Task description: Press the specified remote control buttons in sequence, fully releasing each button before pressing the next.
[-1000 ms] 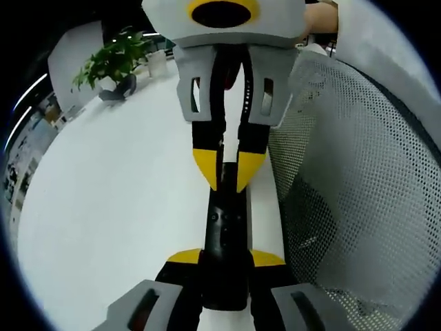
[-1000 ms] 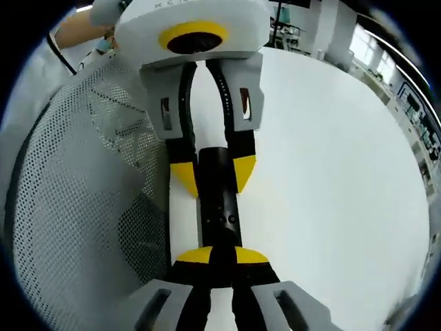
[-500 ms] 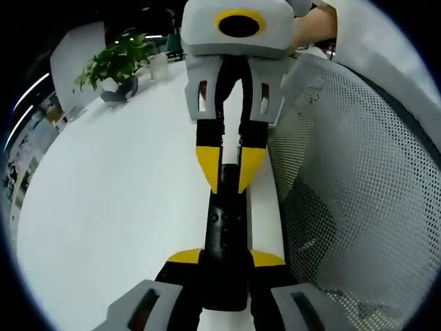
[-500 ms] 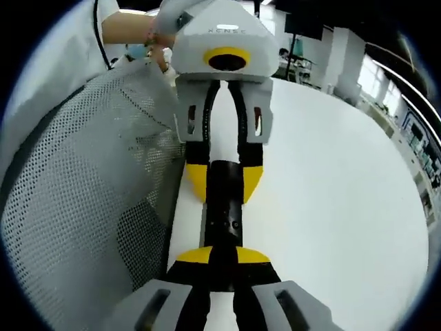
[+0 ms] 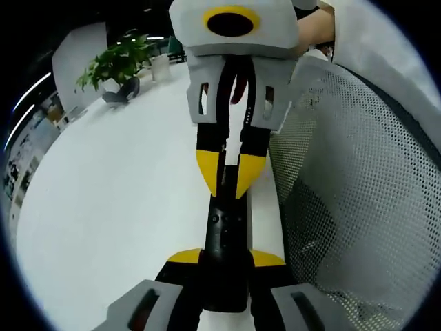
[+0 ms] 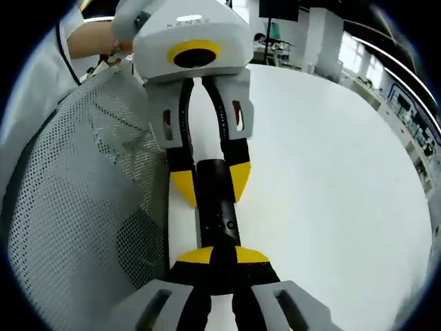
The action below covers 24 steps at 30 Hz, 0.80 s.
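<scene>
A slim black remote is held above the white table, with my left gripper shut on its near end. My right gripper comes in from the top of the left gripper view. Its yellow fingertips are drawn close together and rest on the remote's far end. In the right gripper view the remote runs from my right gripper at the bottom up to the left gripper, which clamps it between its yellow tips. Small buttons show on the remote's top face.
A grey mesh chair back stands close beside both grippers. A potted plant and a white cup stand at the table's far edge. A person's hand and white sleeve are behind the right gripper.
The right gripper drew back slightly half a second ago and has come closer again, its tips now lower on the remote's end. The left gripper keeps its hold.
</scene>
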Available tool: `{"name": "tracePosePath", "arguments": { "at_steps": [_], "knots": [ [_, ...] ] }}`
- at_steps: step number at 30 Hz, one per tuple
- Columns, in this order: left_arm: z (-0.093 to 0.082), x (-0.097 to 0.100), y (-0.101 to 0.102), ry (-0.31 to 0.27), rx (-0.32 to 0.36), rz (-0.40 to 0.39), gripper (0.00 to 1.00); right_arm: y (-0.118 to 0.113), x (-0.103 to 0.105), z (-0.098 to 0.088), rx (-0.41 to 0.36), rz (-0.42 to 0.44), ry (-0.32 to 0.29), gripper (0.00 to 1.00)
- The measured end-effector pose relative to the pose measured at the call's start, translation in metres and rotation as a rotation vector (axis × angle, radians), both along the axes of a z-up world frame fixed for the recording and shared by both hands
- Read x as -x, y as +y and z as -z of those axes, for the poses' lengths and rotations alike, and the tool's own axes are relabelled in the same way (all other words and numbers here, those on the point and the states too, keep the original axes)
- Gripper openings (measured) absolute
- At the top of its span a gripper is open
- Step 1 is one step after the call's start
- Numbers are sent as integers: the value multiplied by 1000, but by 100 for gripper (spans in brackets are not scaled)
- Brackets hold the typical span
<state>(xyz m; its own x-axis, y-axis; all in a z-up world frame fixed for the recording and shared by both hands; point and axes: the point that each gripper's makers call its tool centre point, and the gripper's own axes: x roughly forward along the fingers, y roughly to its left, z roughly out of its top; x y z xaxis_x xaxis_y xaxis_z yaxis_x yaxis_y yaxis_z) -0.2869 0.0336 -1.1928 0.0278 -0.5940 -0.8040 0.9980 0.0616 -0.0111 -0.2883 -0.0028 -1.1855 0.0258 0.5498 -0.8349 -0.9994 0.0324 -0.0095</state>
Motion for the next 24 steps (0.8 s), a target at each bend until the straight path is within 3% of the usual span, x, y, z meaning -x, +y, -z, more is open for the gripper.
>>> {"name": "tracePosePath", "arguments": {
  "at_steps": [6,10,15,19,24],
  "knots": [
    [0,0,0,0,-1,-1,22,1,0,-1,-37,-113,-13,6],
    [0,0,0,1,9,-5,22,2,-1,-2,-32,-135,0,6],
    [1,-1,0,0,8,-4,22,2,-2,0,23,3,67,5],
    [2,-1,0,0,8,-5,22,3,-5,0,52,108,86,5],
    [2,-2,0,0,13,-6,22,2,-2,0,15,79,44,5]
  ]
}}
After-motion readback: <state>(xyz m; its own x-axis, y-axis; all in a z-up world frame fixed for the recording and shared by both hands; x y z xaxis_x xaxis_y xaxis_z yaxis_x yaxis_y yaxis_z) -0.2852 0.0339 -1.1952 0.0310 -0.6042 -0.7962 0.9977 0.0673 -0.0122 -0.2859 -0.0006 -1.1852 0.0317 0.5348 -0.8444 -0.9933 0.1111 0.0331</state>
